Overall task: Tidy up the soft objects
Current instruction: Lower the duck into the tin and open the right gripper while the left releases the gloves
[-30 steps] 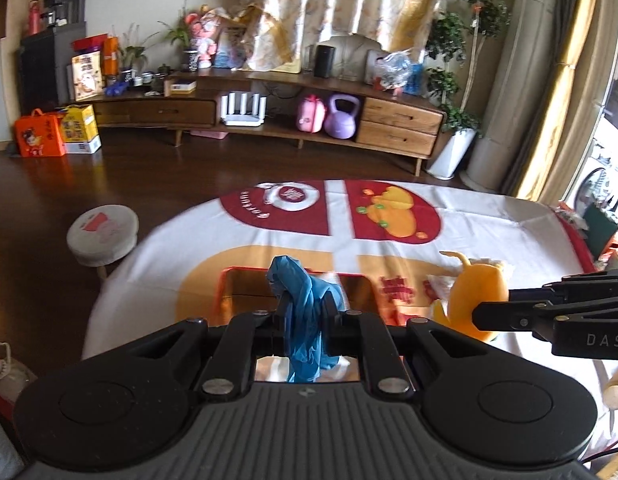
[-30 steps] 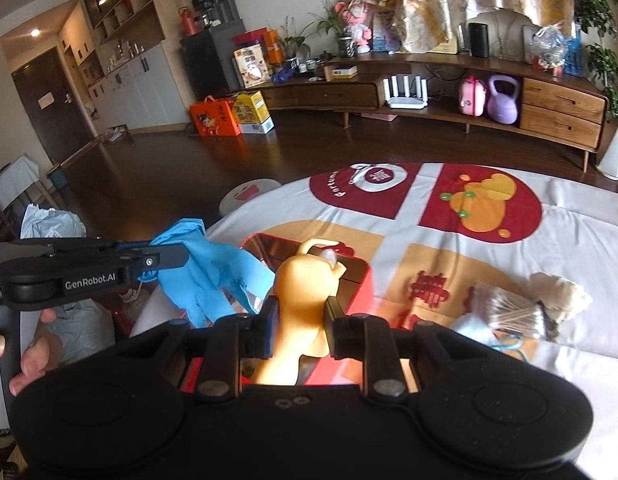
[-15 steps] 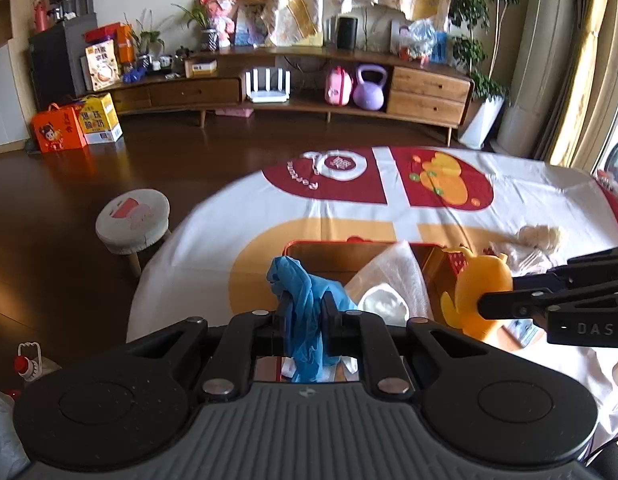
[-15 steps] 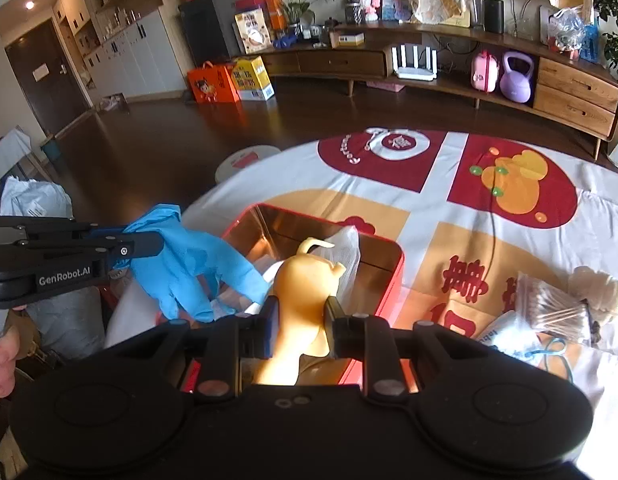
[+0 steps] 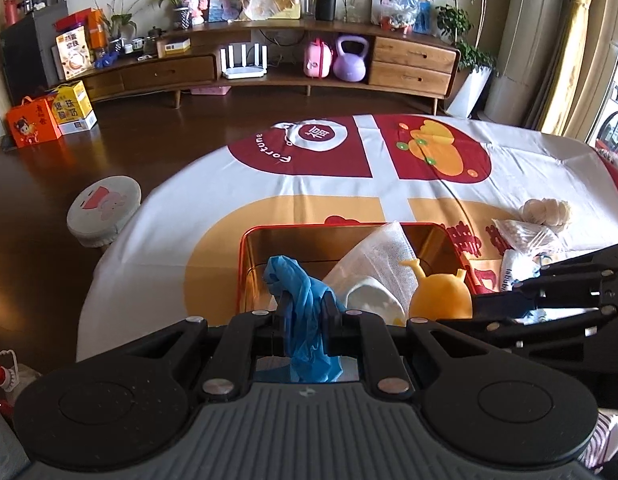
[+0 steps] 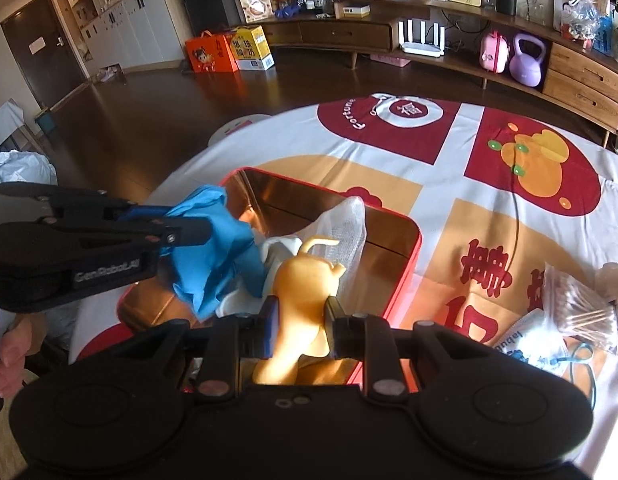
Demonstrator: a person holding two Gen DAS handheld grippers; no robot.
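Your left gripper [image 5: 305,312]: jaws pinching the blue glove [image 5: 305,300], hanging over the red tin [image 5: 245,256] | your right gripper [image 6: 297,326]: jaws pinching the orange soft toy [image 6: 301,284] above the same tin | tin on the table [image 5: 157,240], a white mesh bag [image 5: 385,252] inside | cotton swab pack [image 6: 577,300] right of the tin
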